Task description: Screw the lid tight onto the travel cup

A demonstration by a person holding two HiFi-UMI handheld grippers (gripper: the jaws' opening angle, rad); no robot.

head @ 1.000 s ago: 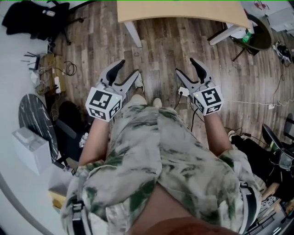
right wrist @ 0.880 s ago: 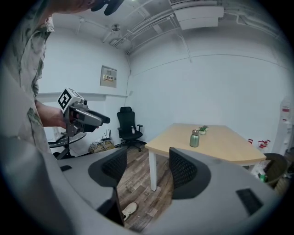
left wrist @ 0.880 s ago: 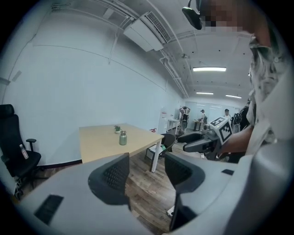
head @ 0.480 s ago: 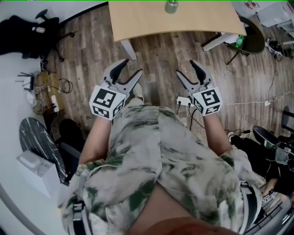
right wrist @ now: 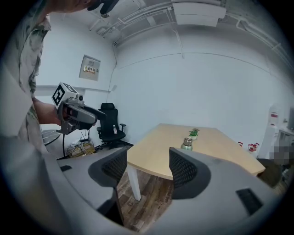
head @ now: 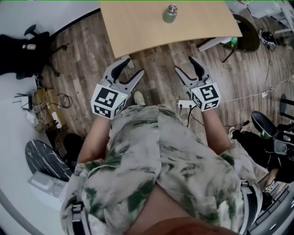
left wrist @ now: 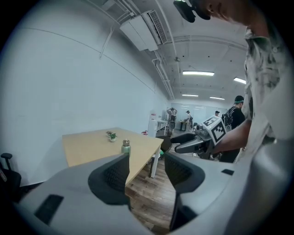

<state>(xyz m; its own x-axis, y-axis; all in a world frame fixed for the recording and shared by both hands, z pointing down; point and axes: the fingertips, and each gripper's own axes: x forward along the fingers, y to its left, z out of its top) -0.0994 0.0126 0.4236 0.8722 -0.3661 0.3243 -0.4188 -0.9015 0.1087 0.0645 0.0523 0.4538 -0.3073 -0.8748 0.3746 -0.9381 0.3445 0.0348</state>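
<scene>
Green travel cup (head: pixel 170 13) upright on table (head: pixel 138 27) (silver-capped)

Arms out front: the left grey-and-black two-jaw gripper (head: pixel 132 67) and the right grey-and-black two-jaw gripper (head: pixel 184 64) are held side by side, both gaping.
The bare forearms (head: pixel 94 135) reach forward, and each gripper points ahead and slightly down, well apart from the other. Their black ribbed pads (left wrist: pixel 115 173) stand apart with nothing between them. The black-and-white marker cubes (head: pixel 107 101) face up toward the head.

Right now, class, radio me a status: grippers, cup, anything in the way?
Left gripper open, empty. Right gripper open, empty. Travel cup upright on table, lid on top. Nothing blocking.
</scene>
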